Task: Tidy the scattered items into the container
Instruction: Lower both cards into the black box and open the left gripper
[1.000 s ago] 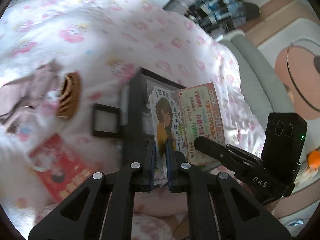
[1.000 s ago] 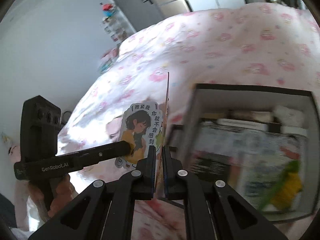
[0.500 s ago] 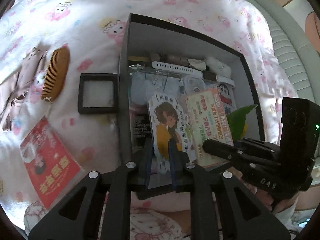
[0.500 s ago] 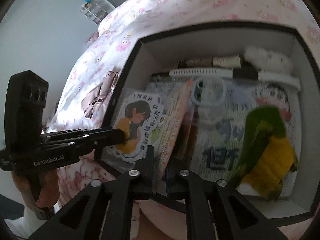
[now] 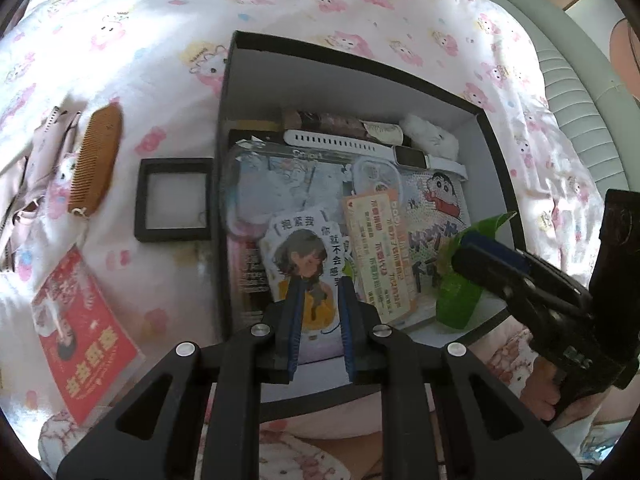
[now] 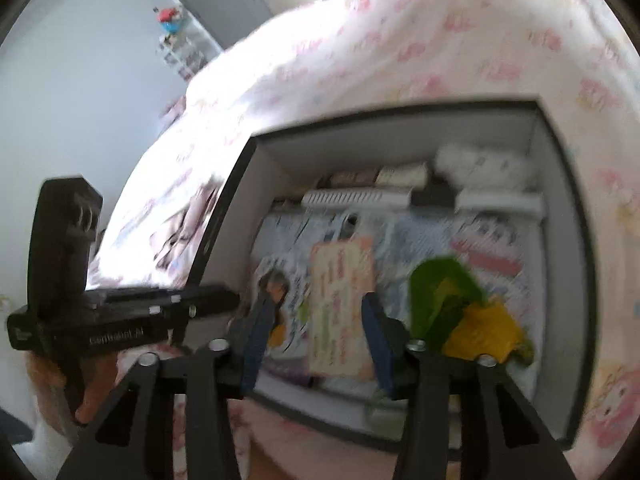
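Cards (image 5: 310,276) lie flat in the box (image 5: 400,76), thin and slippery, best pinched by an edge; both my claws (image 5: 318,320) (image 6: 316,344) have just been opening and stand parted, gripping nothing.

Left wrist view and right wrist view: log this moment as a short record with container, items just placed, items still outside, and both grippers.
container: black open box, white inside, on the pink-print bedding
just placed: girl-cartoon sticker card and orange printed card, lying inside the box
still outside: wooden comb, small black square frame, red booklet
left gripper: jaws just opened, pads clear of the sticker card
right gripper: jaws just opened, astride the orange card
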Available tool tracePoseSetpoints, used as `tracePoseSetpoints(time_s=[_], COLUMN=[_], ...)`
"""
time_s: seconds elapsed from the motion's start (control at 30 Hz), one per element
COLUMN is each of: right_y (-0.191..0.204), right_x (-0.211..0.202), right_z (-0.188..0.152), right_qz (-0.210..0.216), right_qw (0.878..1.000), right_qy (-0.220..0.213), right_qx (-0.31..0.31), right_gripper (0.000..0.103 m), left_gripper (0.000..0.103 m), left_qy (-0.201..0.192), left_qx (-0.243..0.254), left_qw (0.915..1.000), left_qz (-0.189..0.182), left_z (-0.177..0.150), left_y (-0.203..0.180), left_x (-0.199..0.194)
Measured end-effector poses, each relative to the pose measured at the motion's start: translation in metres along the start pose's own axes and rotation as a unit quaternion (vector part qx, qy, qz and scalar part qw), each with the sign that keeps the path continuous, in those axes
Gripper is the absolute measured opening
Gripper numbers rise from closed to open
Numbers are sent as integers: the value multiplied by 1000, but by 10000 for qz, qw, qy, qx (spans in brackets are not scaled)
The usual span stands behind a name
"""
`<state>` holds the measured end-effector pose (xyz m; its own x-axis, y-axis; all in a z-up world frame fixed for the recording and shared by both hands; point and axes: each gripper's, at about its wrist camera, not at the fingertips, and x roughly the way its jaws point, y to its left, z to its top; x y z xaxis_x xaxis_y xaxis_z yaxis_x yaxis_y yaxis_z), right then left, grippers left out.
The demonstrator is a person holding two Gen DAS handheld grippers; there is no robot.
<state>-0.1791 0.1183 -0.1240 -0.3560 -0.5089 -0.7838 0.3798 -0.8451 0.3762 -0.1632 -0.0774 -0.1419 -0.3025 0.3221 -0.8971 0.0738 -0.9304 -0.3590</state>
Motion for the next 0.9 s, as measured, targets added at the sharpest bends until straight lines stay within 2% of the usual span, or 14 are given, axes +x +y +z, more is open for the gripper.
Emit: tracePoseSetpoints(time_s=[0.07,0.13,0.3,0.4,0.47,0.57,0.63,0.67,0.8,0.9], right_y=[3,6,15,23,25,25,22,20,-5,-22], right_x=[13,24,46,51,45,42,43,43,42,37], right_z=[1,4,13,13,13,7,0,-1,0,2], right_qz=[-128,-275,-325,-314,-145,515,700,650,-567,-1209], right_qw=[9997,9986,9946,9913,9918,9912,9896,9900,9927,9886], right_qy=[169,342,774,977,953,1050,1155,1162,1000,837], right_qx=[-144,-306,-604,-828,-844,-615,-496,-472,-352,-334], right_gripper=[20,9,9,9,9,9,9,9,9,9], left_gripper=[16,16,16,16,16,16,16,16,16,16], left_qy=[38,41,-2,-44,-54,-44,-26,-12,66,90], left_qx=[15,47,82,108,131,135,114,104,143,161], left_qw=[10000,10000,9999,9999,9999,9999,9999,9999,9998,9997], left_qz=[14,28,125,37,-30,-86,-102,-135,-112,-138], left_z=[-1,-1,0,0,-1,-1,-1,-1,0,0], left_y=[-3,-6,-12,-12,-12,-11,-10,-9,-11,-13], left_x=[5,8,9,5,2,1,2,2,9,11])
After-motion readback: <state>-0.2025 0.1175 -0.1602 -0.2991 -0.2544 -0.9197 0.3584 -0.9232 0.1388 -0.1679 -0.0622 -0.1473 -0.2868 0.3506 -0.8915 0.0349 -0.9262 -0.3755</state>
